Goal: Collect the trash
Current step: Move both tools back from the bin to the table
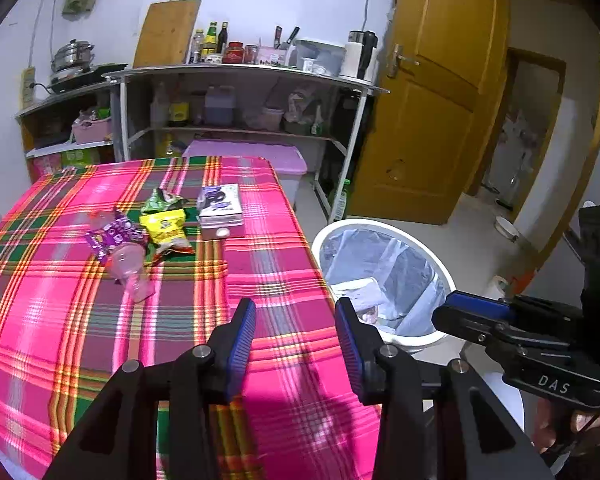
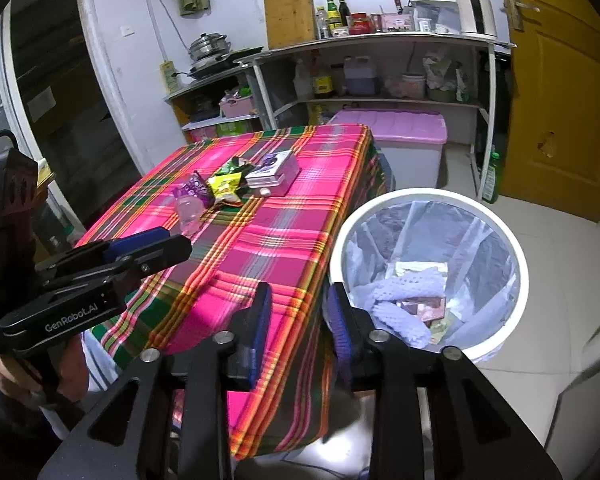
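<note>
Trash lies mid-table on the pink plaid cloth (image 1: pixel 80 320): a tipped clear plastic cup (image 1: pixel 134 276), a purple wrapper (image 1: pixel 114 236), a yellow snack bag (image 1: pixel 166 232), a green wrapper (image 1: pixel 162 200) and a small box (image 1: pixel 220 210). My left gripper (image 1: pixel 294 320) hovers open over the table's near right part with nothing between its fingers. To the table's right stands a white bin (image 2: pixel 428 194) with a clear liner, holding a white foam net (image 2: pixel 404 292) and paper scraps. My right gripper (image 2: pixel 300 308) is open and empty above the table edge beside the bin.
A metal shelf unit (image 1: pixel 240 72) with bottles, jars and a cutting board stands behind the table. Under it sits a pink-lidded storage box (image 1: pixel 260 152). A yellow door (image 1: pixel 432 92) is at the right, with pale floor tiles around the bin.
</note>
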Tool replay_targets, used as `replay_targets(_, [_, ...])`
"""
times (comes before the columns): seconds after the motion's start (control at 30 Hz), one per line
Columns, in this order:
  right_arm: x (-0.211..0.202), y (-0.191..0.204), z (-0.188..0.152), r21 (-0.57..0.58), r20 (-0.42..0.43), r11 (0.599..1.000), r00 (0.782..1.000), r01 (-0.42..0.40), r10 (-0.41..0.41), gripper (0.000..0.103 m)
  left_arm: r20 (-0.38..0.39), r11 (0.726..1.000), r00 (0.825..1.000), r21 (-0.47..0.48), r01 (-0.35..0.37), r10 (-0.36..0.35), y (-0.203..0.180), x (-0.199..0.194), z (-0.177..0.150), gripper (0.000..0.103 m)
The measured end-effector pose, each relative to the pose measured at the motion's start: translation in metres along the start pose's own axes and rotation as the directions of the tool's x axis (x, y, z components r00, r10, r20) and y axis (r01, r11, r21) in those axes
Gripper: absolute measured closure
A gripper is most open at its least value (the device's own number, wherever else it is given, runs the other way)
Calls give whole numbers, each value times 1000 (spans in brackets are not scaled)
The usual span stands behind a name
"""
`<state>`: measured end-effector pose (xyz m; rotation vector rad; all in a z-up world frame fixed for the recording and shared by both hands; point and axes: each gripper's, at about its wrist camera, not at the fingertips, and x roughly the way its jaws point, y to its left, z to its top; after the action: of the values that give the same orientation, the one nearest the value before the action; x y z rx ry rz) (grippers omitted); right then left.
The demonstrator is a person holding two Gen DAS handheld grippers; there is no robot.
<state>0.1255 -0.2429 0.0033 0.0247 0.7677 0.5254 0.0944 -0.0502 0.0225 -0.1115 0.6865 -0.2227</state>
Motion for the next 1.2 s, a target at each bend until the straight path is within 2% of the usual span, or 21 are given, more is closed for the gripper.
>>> replay_targets(0.47, [8, 19, 3, -28, -18, 999, 1000, -22, 21, 62, 12, 998, 999, -37, -45, 45, 25, -17, -12, 62])
replay_targets(1.07, [41, 33, 16, -54, -61, 998, 997, -41, 38, 61, -4, 976, 990, -167, -142, 143, 90, -11, -10, 62])
replay_targets(1.2, [47, 33, 21, -56, -59, 998, 997, -43, 40, 59, -7, 969, 987, -192, -157, 158, 102, -6, -6, 57])
